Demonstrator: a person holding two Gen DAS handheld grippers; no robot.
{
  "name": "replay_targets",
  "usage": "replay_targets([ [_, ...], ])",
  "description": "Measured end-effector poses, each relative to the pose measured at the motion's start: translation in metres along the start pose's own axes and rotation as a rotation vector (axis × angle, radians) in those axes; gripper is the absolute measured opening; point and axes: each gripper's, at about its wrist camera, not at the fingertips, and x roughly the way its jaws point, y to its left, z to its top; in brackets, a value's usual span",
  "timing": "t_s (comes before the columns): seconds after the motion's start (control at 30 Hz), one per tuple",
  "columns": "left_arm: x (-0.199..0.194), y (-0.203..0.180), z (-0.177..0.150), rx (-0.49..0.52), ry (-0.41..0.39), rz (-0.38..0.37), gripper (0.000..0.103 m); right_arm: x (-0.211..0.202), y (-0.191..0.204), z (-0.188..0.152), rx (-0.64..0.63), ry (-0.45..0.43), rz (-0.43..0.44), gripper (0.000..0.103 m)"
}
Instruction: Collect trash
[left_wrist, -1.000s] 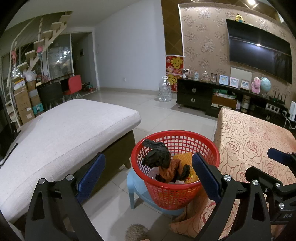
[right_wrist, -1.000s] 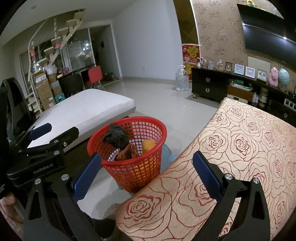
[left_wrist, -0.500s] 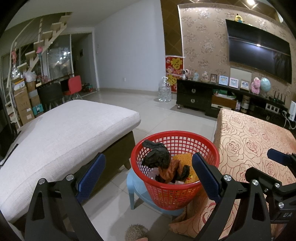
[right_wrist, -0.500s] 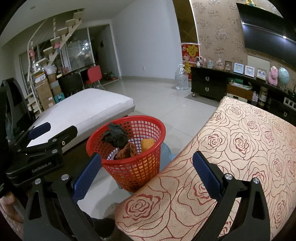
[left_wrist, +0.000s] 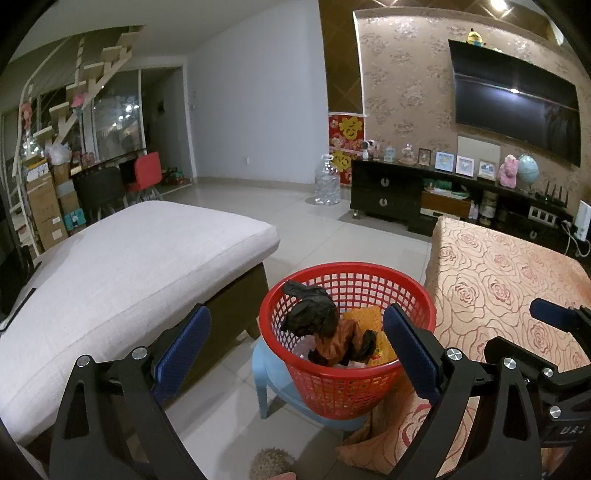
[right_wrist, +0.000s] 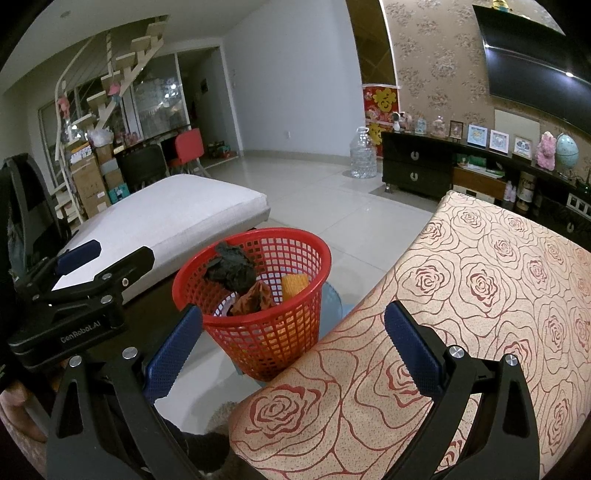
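The left gripper (left_wrist: 295, 343) hung spread wide and empty at lower centre, framing the red basket (left_wrist: 413, 291). The right gripper (right_wrist: 291, 343) gaped empty too, over the rose-patterned cloth (right_wrist: 480, 295) at lower right.

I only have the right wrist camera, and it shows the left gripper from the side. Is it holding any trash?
Observer: No. The left gripper is open and empty, aimed at the basket.
Operator: I see something blue behind the basket. What is it?
Observer: A light blue stool. The basket stands on its seat, and its legs are on the floor.
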Motion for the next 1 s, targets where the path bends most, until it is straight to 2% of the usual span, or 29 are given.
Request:
replay_targets([
  [0.57,-0.002,-0.006,0.004,-0.012,-0.012,-0.007,0.091,-0.002,0.000,-0.009,0.000,0.010,-0.005,0.096],
  [0.73,0.000,-0.010,0.005,-0.014,-0.008,-0.029,0.091,-0.008,-0.012,-0.014,0.024,0.025,-0.020,0.096],
  [0.87,0.003,-0.014,0.007,-0.037,0.016,-0.060,0.091,-0.027,-0.046,-0.024,0.066,0.025,-0.101,0.096],
  [1.0,0.003,-0.024,0.008,-0.030,0.019,-0.080,0.091,-0.051,-0.118,-0.046,0.171,0.040,-0.269,0.096],
])
